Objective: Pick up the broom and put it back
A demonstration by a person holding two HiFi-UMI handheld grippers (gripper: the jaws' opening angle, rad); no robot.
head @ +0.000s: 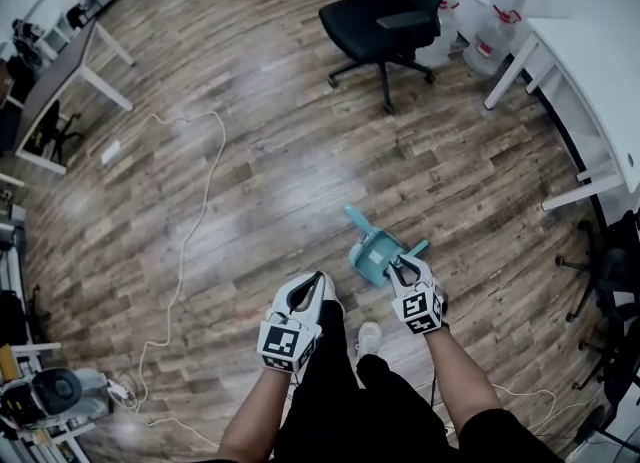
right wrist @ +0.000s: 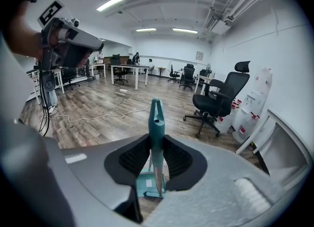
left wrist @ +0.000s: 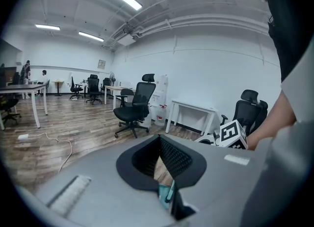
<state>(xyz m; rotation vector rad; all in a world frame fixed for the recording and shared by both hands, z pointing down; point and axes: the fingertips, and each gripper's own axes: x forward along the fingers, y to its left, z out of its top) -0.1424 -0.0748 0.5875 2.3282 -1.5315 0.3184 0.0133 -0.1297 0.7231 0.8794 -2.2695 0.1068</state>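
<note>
A wood-plank floor (head: pixel 250 171) is spreading across an open office, with a white desk (head: pixel 590 61) running along the right wall and another desk (head: pixel 60 71) standing at the far left. A black office chair (head: pixel 395 6) is sitting at the top of the head view, just beside the right-hand desk. A pale cable (head: pixel 195 221) is trailing in long loops over the boards to the left. The person (head: pixel 360 411), dressed in black, is standing at the bottom edge and reaching both arms forward. A teal dustpan (head: pixel 372 251) is resting on the floor just ahead of the person's feet, and the broom (right wrist: pixel 156 118) is rising from it, its teal handle with the hanging loop pointing up. The right gripper (head: pixel 403 269) is clamping that handle, both black pads pressing against its sides below the loop. The left gripper (head: pixel 308 289) is hovering just beside it, to the left and apart from the broom, its jaws drawn together at the tips with nothing gripped between them.
</note>
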